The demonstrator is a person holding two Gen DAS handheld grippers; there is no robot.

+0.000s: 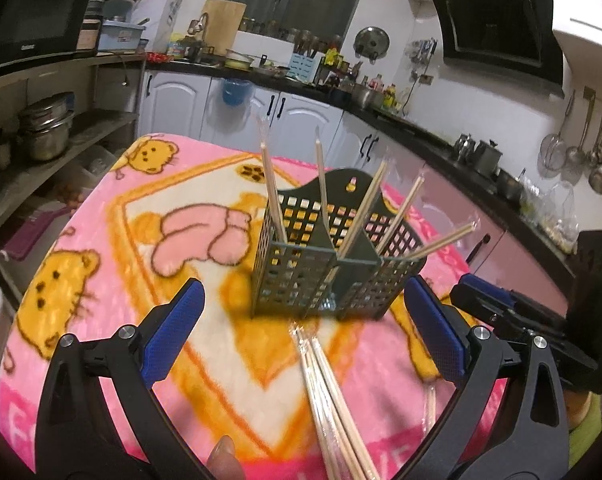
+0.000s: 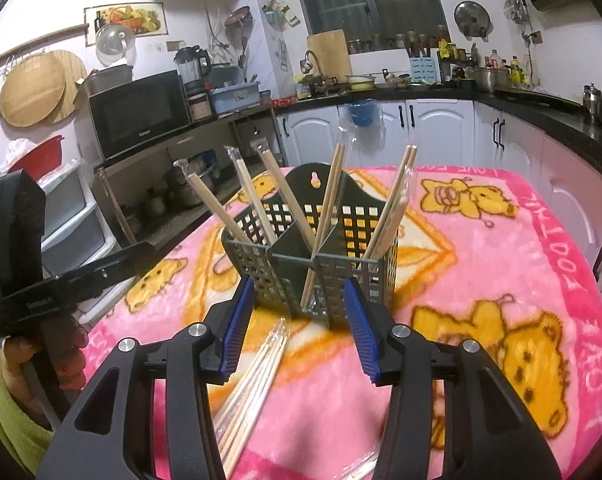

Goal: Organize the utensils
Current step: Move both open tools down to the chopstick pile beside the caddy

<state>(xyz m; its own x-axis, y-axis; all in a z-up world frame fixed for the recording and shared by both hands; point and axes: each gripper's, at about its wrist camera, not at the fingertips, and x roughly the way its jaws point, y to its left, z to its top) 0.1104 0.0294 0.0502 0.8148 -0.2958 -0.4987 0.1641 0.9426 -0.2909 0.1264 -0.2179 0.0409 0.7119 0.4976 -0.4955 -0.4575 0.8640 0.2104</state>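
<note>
Left wrist view: range hood at upper right of frame, ladles and strainers hanging at the right edge, steel pots on open shelves at left. The right claw (image 1: 477, 292) enters from the right edge, seen side-on. A fingertip shows at the bottom edge.

Right wrist view: microwave (image 2: 139, 114) at left of frame, round bamboo trays on the wall at upper left, water heater at top. The left claw's black body crosses the left edge, held by a hand (image 2: 41, 356) with a green sleeve below it.

Both views: dark green utensil holder (image 1: 333, 248) stands upright at frame centre on the pink cartoon blanket (image 1: 101, 248) covering the surface. Wrapped chopstick pairs lean out of its compartments. A loose bundle of chopsticks (image 1: 329, 392) lies flat on the blanket in front of the holder, toward the bottom of frame.

Left claw (image 1: 301, 328): released, jaws spread wide, nothing gripped; the bundle's far end lies between the fingers, below them.

Right claw (image 2: 297, 316): partly open, holding nothing. The holder's lower front shows through the gap; the bundle lies by its left finger.
</note>
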